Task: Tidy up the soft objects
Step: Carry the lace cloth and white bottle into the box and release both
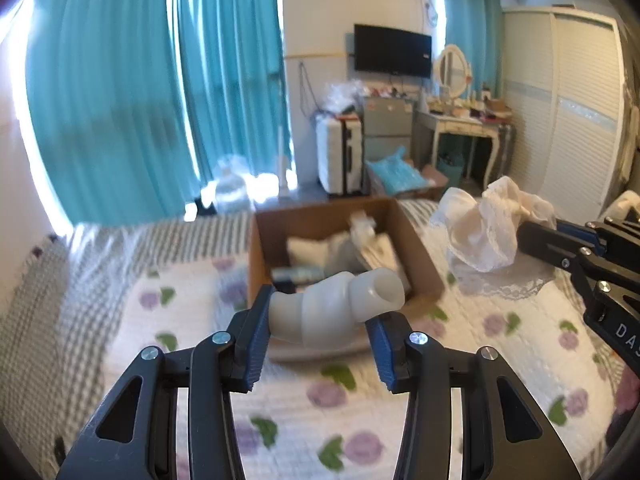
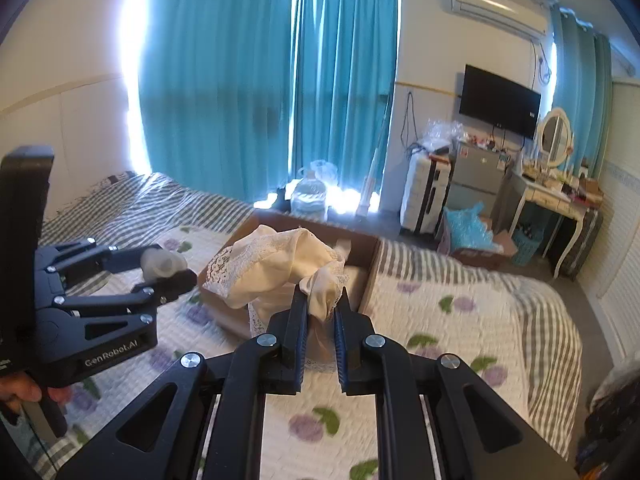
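Left hand-held gripper (image 1: 318,330) clamps white roll (image 1: 336,306); right hand-held gripper (image 2: 322,308) pinches lace cloth (image 2: 276,268); box (image 1: 416,256) ahead, below both.

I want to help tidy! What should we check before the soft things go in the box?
1. Left fingers gripping the white roll: ok.
2. Right fingers pinching the lace cloth: ok.
3. Both things lifted off the bed: ok.
4. Box open on top: ok.
5. Room left in the box: cannot tell, things already lie inside.
6. Cloth hanging clear of the box edge: cannot tell.
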